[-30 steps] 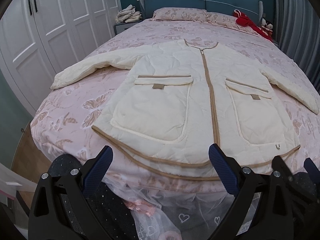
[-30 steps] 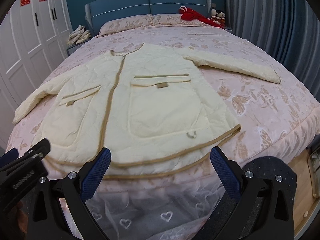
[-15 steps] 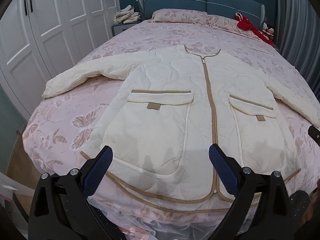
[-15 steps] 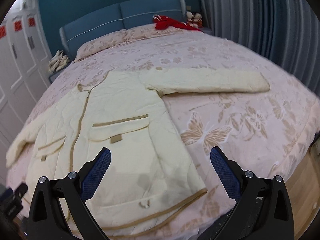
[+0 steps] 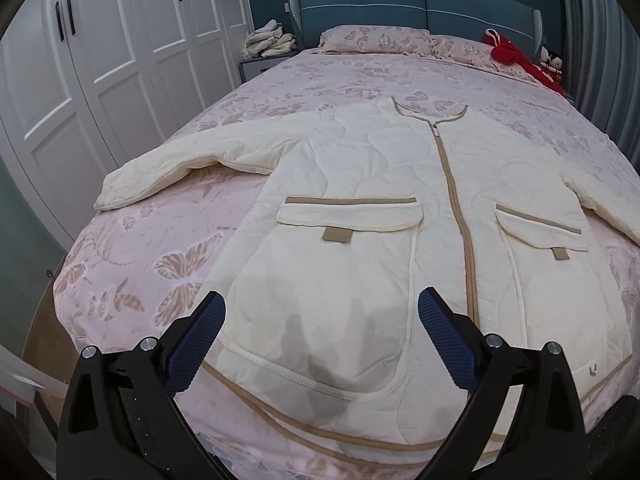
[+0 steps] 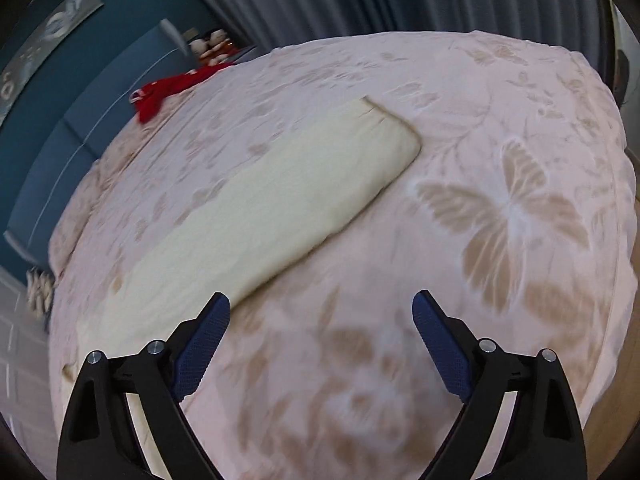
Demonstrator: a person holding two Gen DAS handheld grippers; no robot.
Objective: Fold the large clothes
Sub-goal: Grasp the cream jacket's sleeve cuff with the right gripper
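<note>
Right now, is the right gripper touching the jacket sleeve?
Apart. The right wrist view shows the open right gripper with bare bedspread between its fingers; the sleeve lies past the left fingertip.

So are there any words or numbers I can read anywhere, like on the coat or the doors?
None can be read.
Red signs on the wardrobe top: cut off, unreadable.
Tan tab on the coat pocket: no lettering can be made out.
Wall picture above the bed: blurred.
</note>
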